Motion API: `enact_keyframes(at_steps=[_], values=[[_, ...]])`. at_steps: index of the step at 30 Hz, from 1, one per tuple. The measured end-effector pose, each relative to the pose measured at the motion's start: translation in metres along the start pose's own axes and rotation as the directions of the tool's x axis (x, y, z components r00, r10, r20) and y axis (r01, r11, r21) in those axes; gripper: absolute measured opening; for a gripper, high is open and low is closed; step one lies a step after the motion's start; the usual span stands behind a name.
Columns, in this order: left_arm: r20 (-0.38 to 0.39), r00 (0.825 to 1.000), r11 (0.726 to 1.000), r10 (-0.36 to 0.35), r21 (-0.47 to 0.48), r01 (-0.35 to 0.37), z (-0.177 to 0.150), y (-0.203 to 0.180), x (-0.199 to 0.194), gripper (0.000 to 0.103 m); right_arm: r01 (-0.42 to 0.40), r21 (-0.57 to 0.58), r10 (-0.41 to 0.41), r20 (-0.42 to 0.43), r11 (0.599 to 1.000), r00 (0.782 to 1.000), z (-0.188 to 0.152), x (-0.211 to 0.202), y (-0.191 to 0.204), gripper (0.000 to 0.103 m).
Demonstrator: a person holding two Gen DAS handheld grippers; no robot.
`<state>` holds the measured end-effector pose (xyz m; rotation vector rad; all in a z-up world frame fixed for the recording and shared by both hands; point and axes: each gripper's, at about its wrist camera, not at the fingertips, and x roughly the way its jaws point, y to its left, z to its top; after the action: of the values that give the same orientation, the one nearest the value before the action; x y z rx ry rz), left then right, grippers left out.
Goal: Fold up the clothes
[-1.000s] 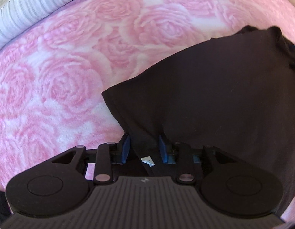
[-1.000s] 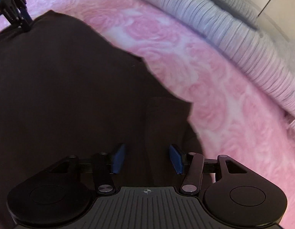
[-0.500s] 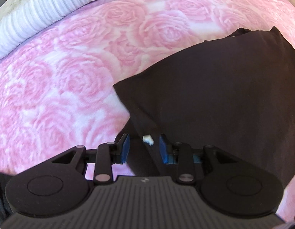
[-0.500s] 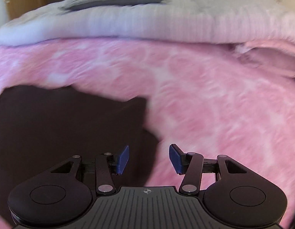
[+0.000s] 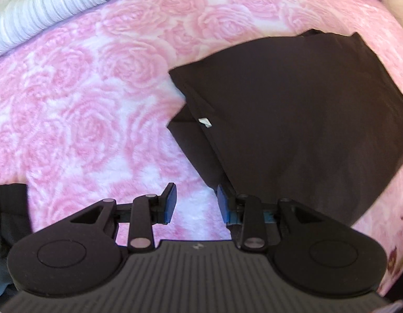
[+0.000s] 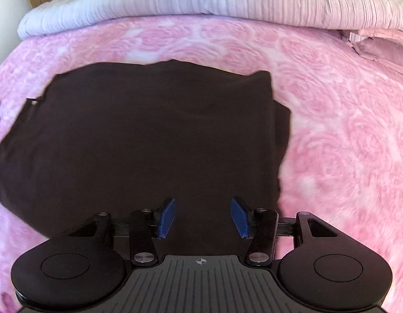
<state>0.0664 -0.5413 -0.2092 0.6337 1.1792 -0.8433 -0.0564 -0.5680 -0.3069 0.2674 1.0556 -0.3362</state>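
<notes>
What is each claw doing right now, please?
Left claw: open, holding nothing, beside the dark garment.
Right claw: open, empty, above the garment.

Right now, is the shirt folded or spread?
Folded: the shirt lies doubled on the blanket, a lower layer showing along its edge.

Dark brown garment [image 5: 292, 109], folded, flat on pink rose blanket [image 5: 78, 109].

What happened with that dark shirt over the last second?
Both grippers pulled back from the dark garment. The left gripper, which straddled its edge, now hangs open over the pink blanket. The right gripper stayed open throughout. The garment stays folded flat.
</notes>
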Motion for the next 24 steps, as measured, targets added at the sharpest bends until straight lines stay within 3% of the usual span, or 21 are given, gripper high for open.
enact_keyframes(at_steps=[6, 11, 14, 18, 21, 24], values=[[0.027, 0.993, 0.991, -0.113, 0.071, 0.111, -0.002, 0.023, 0.021, 0.029, -0.043, -0.031, 0.043, 0.018, 0.999, 0.999, -0.006, -0.016, 0.091, 0.052], [0.047, 0.973, 0.967, -0.224, 0.132, 0.216, 0.008, 0.049, 0.033, 0.028, -0.038, -0.022, 0.039, 0.037, 0.999, 0.999, -0.008, -0.023, 0.191, 0.052], [0.061, 0.96, 0.943, -0.275, 0.209, 0.257, 0.011, 0.057, 0.031, 0.028, -0.075, 0.012, 0.075, 0.031, 0.997, 0.997, -0.006, -0.018, 0.253, 0.052], [0.059, 0.954, 0.901, -0.295, 0.349, 0.257, 0.009, 0.056, 0.038, 0.028, -0.101, -0.091, 0.104, 0.026, 0.991, 0.994, 0.003, -0.002, 0.332, 0.051], [0.06, 0.939, 0.859, -0.339, 0.427, 0.283, 0.001, 0.053, 0.038, 0.028, -0.069, -0.131, 0.073, 0.026, 0.989, 0.997, 0.014, 0.022, 0.357, 0.043], [0.087, 0.936, 0.847, -0.34, 0.46, 0.265, -0.013, 0.053, 0.033, 0.028, -0.044, -0.131, 0.048, 0.025, 0.99, 0.999, 0.027, 0.046, 0.366, 0.035]])
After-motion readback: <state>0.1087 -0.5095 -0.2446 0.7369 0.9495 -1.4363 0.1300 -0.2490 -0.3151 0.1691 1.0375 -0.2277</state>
